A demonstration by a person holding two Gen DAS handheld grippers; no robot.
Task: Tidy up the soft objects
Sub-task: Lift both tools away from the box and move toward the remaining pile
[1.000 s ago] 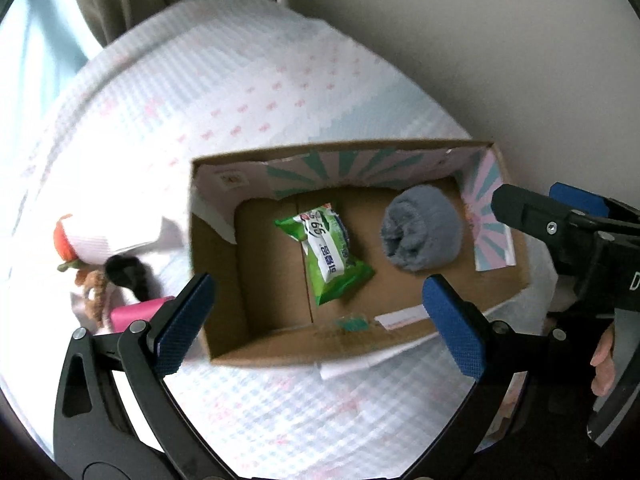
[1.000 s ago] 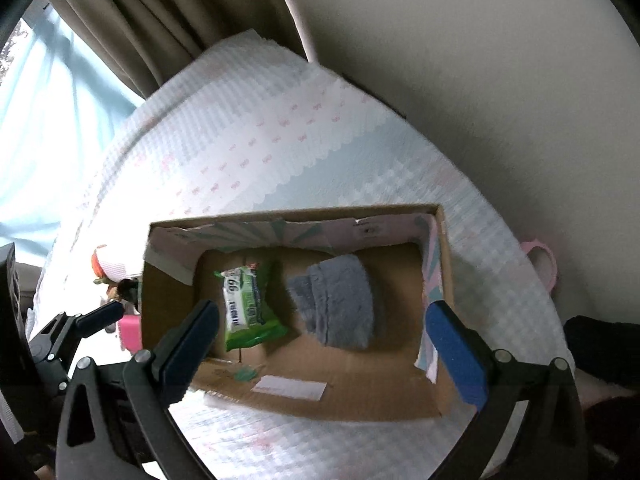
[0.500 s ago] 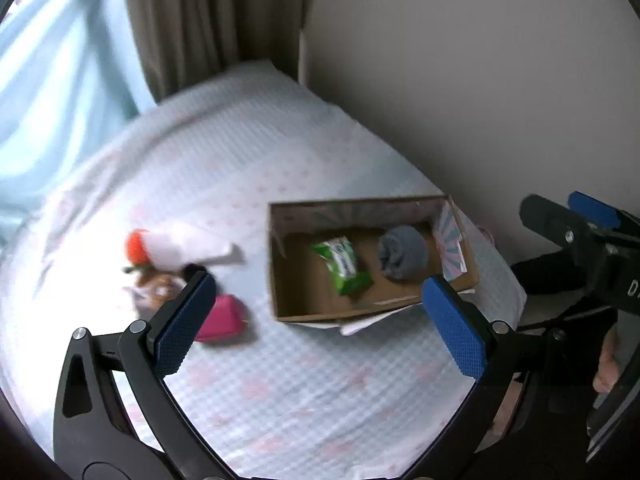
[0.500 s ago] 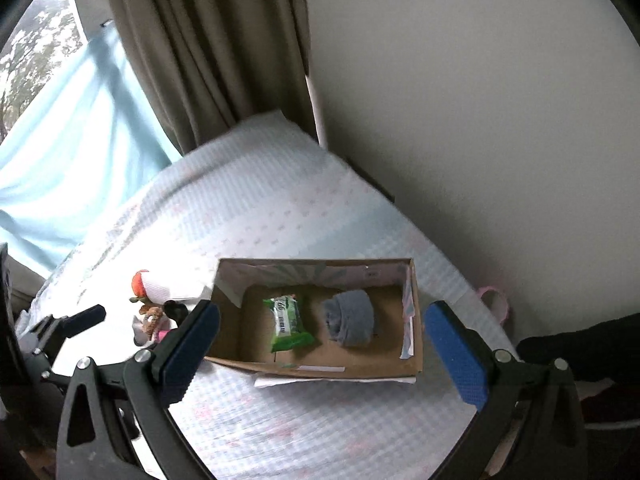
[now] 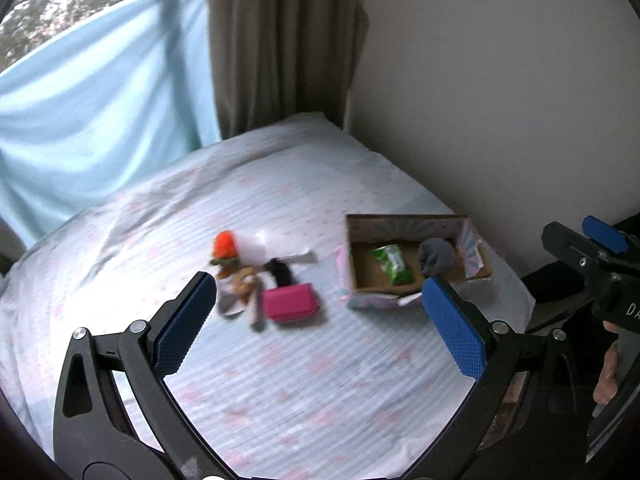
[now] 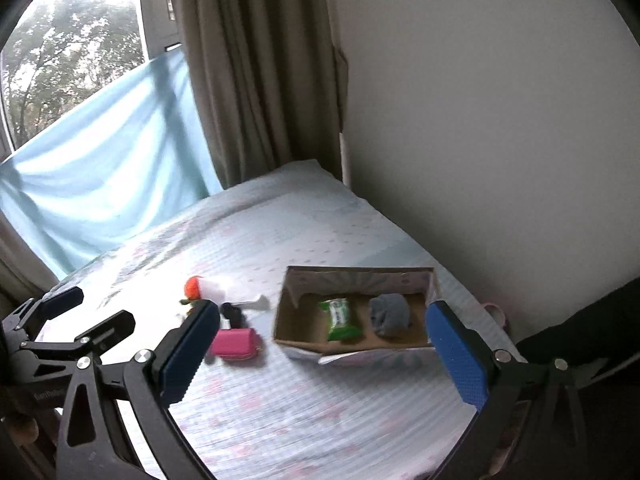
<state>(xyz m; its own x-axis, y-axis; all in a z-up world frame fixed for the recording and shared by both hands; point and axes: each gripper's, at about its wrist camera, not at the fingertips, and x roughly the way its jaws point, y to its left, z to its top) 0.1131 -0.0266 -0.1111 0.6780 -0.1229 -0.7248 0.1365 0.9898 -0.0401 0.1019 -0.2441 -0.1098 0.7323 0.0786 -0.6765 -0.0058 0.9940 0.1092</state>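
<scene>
An open cardboard box [image 5: 412,222] [image 6: 292,294] sits on the bed near the wall. It holds a green wipes packet [image 5: 392,264] [image 6: 339,318] and a rolled grey cloth [image 5: 435,255] [image 6: 390,314]. Left of the box lie a pink pouch [image 5: 289,302] [image 6: 235,343], a black item [image 5: 280,271] [image 6: 233,313], an orange-topped white plush [image 5: 226,244] [image 6: 194,286] and a small brown toy [image 5: 242,280]. My left gripper [image 5: 320,324] is open and empty, high above the bed. My right gripper [image 6: 324,356] is open and empty, also well back from the box.
The bed [image 5: 280,380] has a pale patterned sheet. A beige wall [image 6: 480,140] runs along its right side. A brown curtain [image 6: 260,80] and a light blue cloth [image 6: 100,160] hang at the far end. A pink ring [image 6: 496,312] lies by the wall.
Both grippers have pulled far back and up from the box. The whole bed, the loose items and the window have come into view. Both stay open.
</scene>
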